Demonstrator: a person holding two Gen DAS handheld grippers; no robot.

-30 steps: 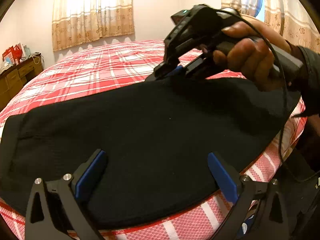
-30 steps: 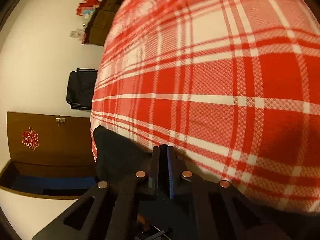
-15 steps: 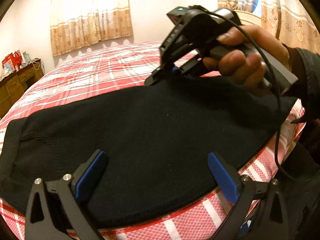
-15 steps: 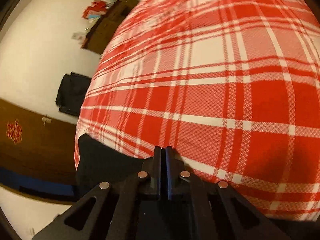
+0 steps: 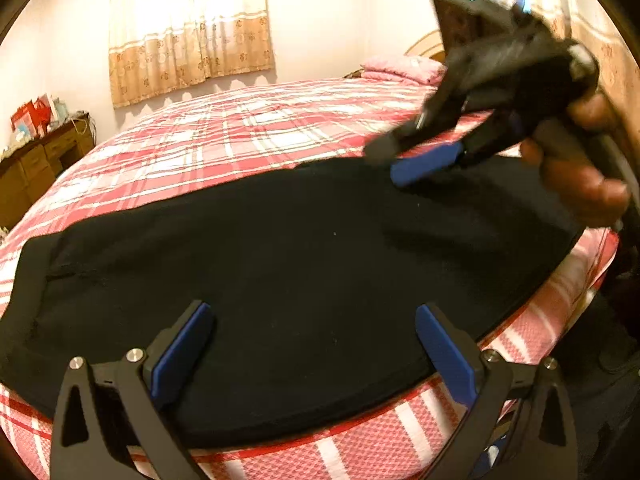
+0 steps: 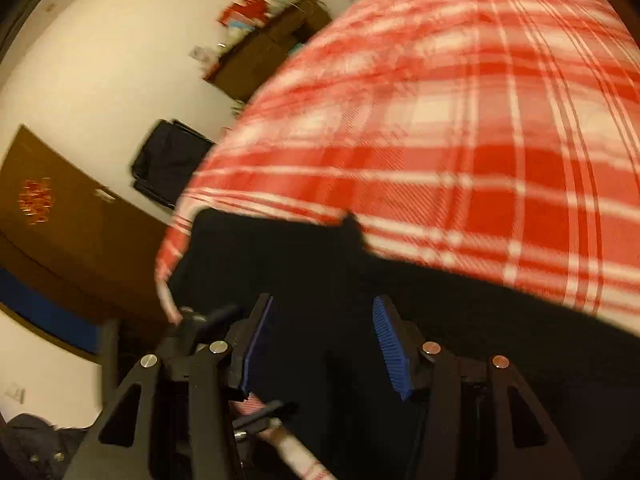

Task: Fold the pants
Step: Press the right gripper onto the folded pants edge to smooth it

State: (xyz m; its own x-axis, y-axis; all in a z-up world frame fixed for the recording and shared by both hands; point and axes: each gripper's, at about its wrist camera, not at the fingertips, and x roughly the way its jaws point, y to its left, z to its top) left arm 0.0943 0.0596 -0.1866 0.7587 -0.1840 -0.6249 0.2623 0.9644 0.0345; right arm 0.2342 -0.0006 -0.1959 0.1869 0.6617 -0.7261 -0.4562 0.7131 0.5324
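Note:
Black pants [image 5: 280,264] lie flat across the near edge of a bed with a red and white plaid cover [image 5: 240,128]. My left gripper [image 5: 316,340] is open and empty, hovering over the pants' near edge. My right gripper [image 5: 404,160] is open and lifted just above the pants' far edge at the right, holding nothing. In the right wrist view the right gripper [image 6: 324,340] has its blue pads apart over the black pants [image 6: 360,300], with the plaid cover [image 6: 460,140] beyond.
A wooden dresser [image 5: 36,160] stands at the left wall. Curtains [image 5: 188,28] hang behind the bed and a pink pillow [image 5: 400,68] lies at its head. In the right wrist view there is a brown door [image 6: 48,216] and a dark bag [image 6: 168,164] by the wall.
My right gripper was shut on the pants' far edge; it has opened, let go and lifted up and to the right. The pants now lie flat. My left gripper stays open.

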